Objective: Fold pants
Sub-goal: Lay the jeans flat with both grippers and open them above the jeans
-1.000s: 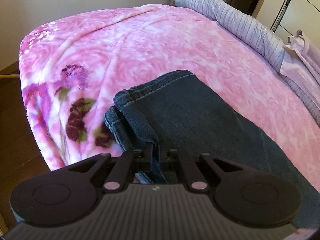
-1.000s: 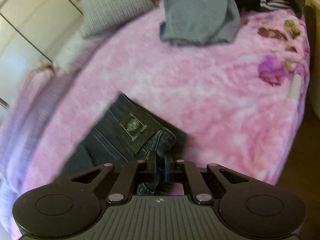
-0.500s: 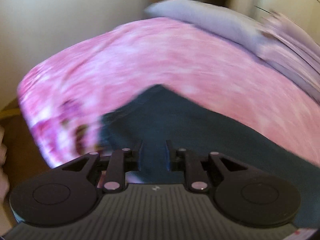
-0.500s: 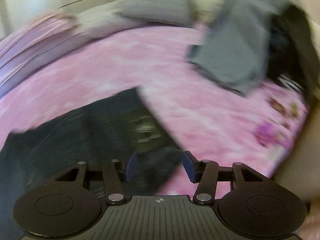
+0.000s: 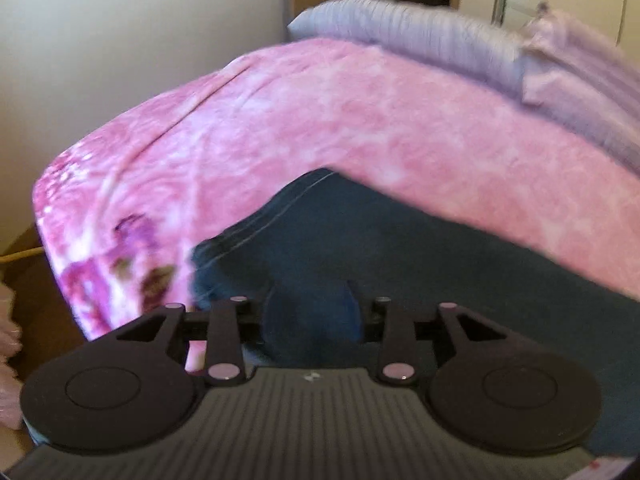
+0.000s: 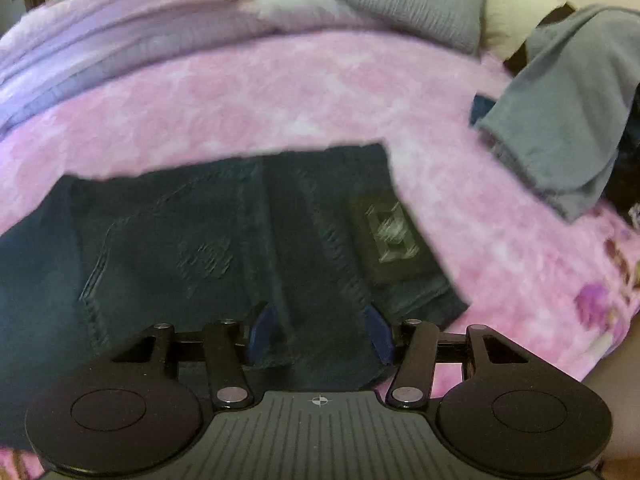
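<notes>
Jeans [image 6: 224,248]: dark denim, lying flat on the pink blanket [image 6: 280,92], near its front edge.
Handling: I judge them heavy for cloth, limp yet thick at seams; they should drape, not slip.
Where to grip: I would pinch the doubled waistband or the hem, where the layers are thickest.
Long axis: runs across the right view, waistband patch [image 6: 390,236] at the right end.
Left gripper [image 5: 314,312]: fingers have just been opening, denim beneath, nothing pinched.
Right gripper [image 6: 318,334]: fingers spread, just opened, nothing held.
</notes>
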`<state>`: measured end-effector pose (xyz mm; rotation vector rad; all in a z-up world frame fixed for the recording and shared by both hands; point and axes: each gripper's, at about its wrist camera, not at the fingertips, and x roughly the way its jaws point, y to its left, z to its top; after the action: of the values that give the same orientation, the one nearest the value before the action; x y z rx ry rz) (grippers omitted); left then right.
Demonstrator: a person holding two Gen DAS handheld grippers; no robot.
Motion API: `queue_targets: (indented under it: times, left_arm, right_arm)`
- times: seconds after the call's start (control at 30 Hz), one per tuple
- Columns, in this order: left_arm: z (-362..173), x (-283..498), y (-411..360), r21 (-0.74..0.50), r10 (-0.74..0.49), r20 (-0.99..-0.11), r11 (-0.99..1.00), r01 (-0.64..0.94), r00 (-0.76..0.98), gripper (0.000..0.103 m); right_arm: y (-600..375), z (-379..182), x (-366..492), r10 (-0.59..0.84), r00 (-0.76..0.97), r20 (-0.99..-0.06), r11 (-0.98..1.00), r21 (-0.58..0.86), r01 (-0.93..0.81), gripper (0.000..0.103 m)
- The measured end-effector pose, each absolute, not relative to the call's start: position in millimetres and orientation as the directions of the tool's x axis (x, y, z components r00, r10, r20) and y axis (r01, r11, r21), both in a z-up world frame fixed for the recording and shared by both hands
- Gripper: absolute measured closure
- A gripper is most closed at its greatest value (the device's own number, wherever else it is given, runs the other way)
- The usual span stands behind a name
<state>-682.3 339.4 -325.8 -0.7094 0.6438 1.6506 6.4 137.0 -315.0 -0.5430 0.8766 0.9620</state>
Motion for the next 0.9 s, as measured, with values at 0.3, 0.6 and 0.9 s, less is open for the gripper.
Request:
queue_targets:
  times: [0.3, 0.6, 0.9]
  left_arm:
    - [-322.4, -699.1, 343.4, 0.009, 0.505, -0.857, -0.188, -0.982, -0.104, 0.071]
    - [-234.2, -620.8, 317.8, -0.010, 0.383, -0.921, 0.139, -0.990, 0.063, 0.059]
    - [-140.3, -536.3, 281.5, 0.020, 0.435, -0.887, 0.377, -0.926, 0.158, 0.040]
  right_arm:
    - [144.2, -309.8, -19.8, 0.351, 0.292, -0.890, 0.588, -0.033, -0.808, 0.052]
    - [115.4, -207.4, -95.4, 0.418, 0.121, -0.900, 0.593, 0.170, -0.787, 0.041]
    - [99.6, -112.4, -159.3, 0.479, 0.067, -0.875, 0.328, 0.108, -0.938, 0.034]
